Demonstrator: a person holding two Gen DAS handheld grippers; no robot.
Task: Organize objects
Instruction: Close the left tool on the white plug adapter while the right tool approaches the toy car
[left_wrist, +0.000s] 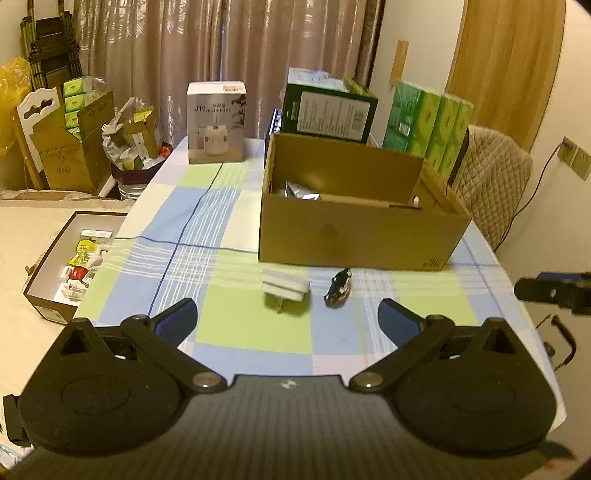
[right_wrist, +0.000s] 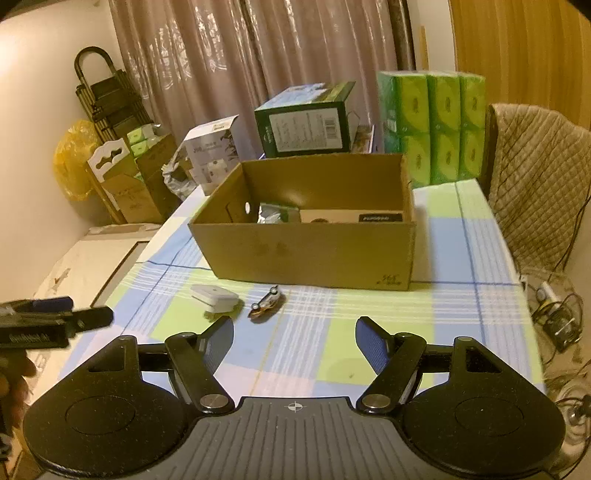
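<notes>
A white plug adapter (left_wrist: 285, 287) and a small black toy car (left_wrist: 338, 288) lie on the checked tablecloth in front of an open cardboard box (left_wrist: 354, 236). The box holds a foil packet (left_wrist: 301, 191) and a flat carton. My left gripper (left_wrist: 287, 314) is open and empty, just short of the adapter and car. In the right wrist view the adapter (right_wrist: 216, 297), the car (right_wrist: 266, 302) and the box (right_wrist: 310, 254) show again. My right gripper (right_wrist: 294, 334) is open and empty, just short of the car.
Behind the box stand a white humidifier carton (left_wrist: 216, 123), a dark green carton (left_wrist: 328, 107) and green tissue packs (left_wrist: 430, 125). A padded chair (left_wrist: 491, 177) is at the right. A low open box of small items (left_wrist: 74, 266) sits left of the table.
</notes>
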